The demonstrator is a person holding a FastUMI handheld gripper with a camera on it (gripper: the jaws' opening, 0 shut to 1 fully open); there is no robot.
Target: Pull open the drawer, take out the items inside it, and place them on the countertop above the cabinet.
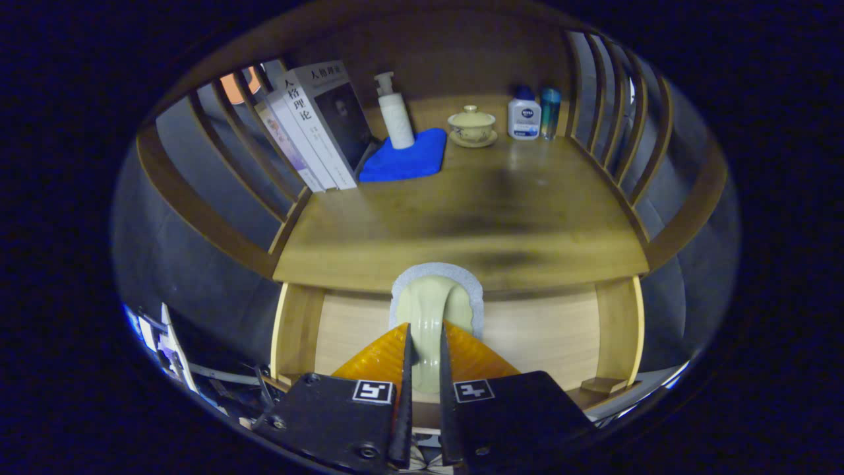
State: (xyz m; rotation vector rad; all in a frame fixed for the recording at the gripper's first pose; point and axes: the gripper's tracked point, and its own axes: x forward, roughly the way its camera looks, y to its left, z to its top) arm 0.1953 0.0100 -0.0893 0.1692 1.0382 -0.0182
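The drawer (527,330) sat below the countertop (461,218), its pale handle (428,316) clamped between the closed fingers of the gripper (422,356). The smooth, curved handle could be lost if the pull were angled off-axis.

The drawer (527,330) handle's (432,310) lower end is hidden between the jaws (contact unclear).

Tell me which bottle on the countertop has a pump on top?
The tall white bottle standing on the blue cloth, beside the books. The two small bottles past the lidded cup have plain caps. The jaws grip the drawer handle.
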